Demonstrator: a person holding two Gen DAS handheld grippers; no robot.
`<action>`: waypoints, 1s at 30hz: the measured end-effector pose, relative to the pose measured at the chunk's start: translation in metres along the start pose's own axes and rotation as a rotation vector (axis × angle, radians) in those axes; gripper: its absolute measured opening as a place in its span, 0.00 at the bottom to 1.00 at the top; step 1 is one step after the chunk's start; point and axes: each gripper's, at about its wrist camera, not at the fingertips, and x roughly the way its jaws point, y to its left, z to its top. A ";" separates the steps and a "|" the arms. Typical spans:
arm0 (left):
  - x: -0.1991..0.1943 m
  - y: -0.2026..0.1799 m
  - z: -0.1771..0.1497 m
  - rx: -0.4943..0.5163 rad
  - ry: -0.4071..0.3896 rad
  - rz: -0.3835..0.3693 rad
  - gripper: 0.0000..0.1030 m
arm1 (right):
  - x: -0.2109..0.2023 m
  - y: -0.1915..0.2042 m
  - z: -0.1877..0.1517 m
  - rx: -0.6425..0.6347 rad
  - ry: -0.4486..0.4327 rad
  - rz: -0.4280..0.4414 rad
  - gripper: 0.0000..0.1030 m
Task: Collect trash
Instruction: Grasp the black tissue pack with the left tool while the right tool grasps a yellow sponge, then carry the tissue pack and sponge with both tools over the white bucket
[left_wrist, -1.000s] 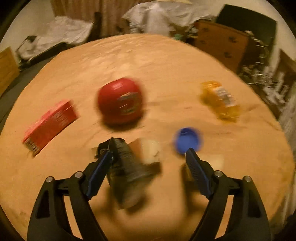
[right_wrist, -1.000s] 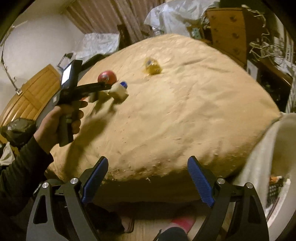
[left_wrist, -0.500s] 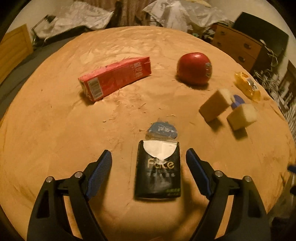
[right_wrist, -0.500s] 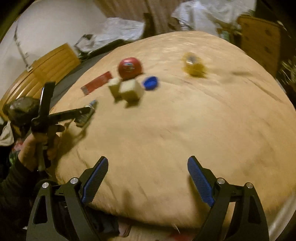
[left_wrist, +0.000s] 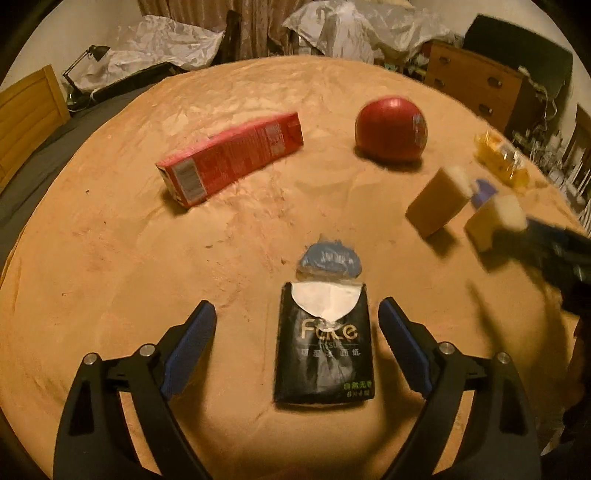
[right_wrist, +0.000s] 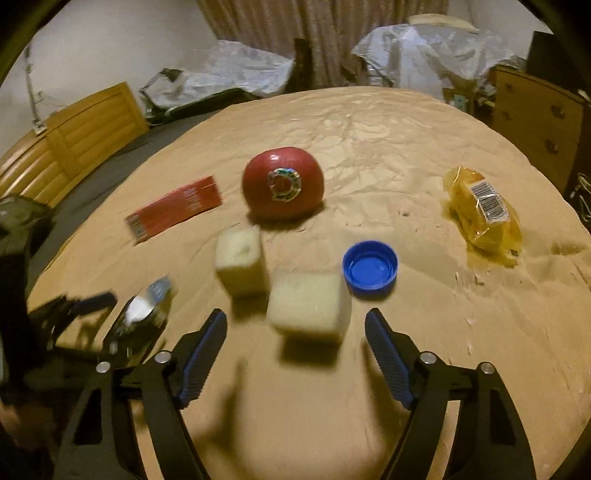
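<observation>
Both grippers wide open, empty: left gripper (left_wrist: 297, 325) straddles black tissue pack (left_wrist: 324, 347); right gripper (right_wrist: 295, 339) faces foam block (right_wrist: 308, 304), blue bottle cap (right_wrist: 370, 268) at 1 o'clock.

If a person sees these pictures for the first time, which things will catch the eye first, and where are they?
The round red ball with a sticker draws the eye first, far back on the tan cloth-covered surface. In the left wrist view, the black tissue pack with a torn white opening lies between the open left gripper fingers. Before the open right gripper stand two pale foam blocks, with a blue bottle cap to their right.
</observation>
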 end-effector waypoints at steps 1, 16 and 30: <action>0.002 -0.002 0.000 0.011 0.002 0.017 0.81 | 0.006 0.001 0.002 0.004 0.009 -0.030 0.68; -0.018 0.000 -0.005 -0.043 -0.072 0.022 0.37 | -0.008 -0.005 -0.015 -0.009 -0.065 -0.072 0.38; -0.159 -0.059 -0.026 -0.027 -0.365 -0.003 0.37 | -0.159 0.027 -0.059 -0.059 -0.296 -0.079 0.38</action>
